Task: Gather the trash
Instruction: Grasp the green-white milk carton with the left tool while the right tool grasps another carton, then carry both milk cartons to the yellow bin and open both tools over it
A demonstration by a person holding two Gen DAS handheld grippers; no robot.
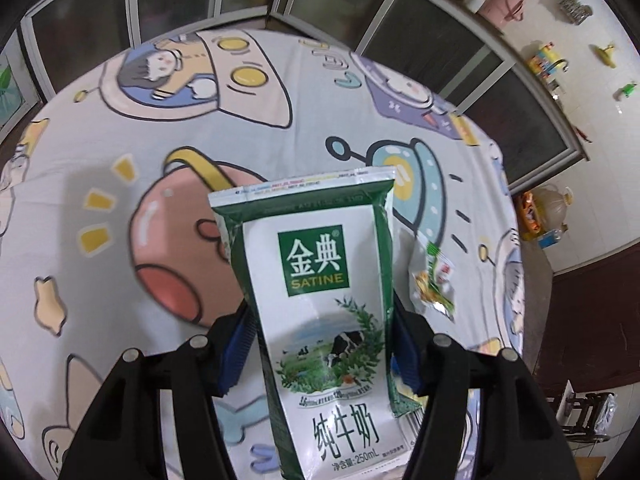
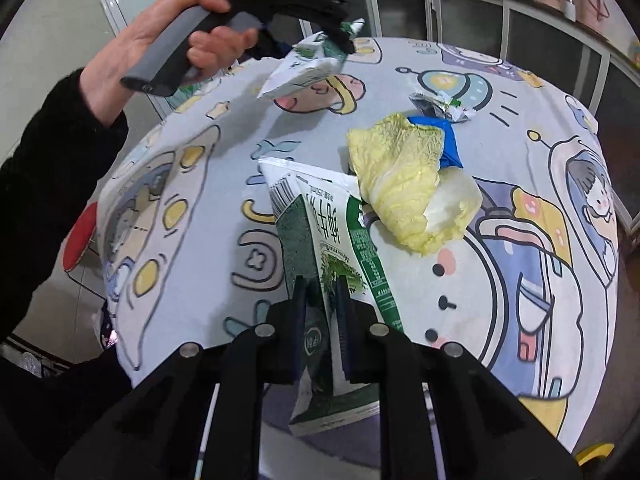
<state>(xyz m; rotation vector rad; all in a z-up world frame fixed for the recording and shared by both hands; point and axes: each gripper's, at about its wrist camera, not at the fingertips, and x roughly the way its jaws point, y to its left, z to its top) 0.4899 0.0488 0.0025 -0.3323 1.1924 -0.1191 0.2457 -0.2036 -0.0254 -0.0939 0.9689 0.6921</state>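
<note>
My left gripper (image 1: 320, 340) is shut on a green and white Satine milk carton (image 1: 324, 304) and holds it above the table; that gripper and carton (image 2: 308, 64) also show at the top of the right wrist view. My right gripper (image 2: 322, 292) is shut on a second, flattened milk carton (image 2: 320, 236). A yellow cabbage leaf (image 2: 404, 184) lies on the cartoon-print tablecloth (image 2: 500, 240), partly over a blue wrapper (image 2: 448, 140). A crumpled snack wrapper (image 2: 440, 106) lies beyond it, and shows in the left wrist view (image 1: 434, 280) too.
Dark glass cabinet doors (image 1: 432, 36) stand behind the table. A tiled wall (image 1: 592, 80) with hooks and pink jugs is at the right. An oil bottle (image 1: 552, 204) stands on the floor by the cabinet. A person's hand and dark sleeve (image 2: 60, 152) reach in from the left.
</note>
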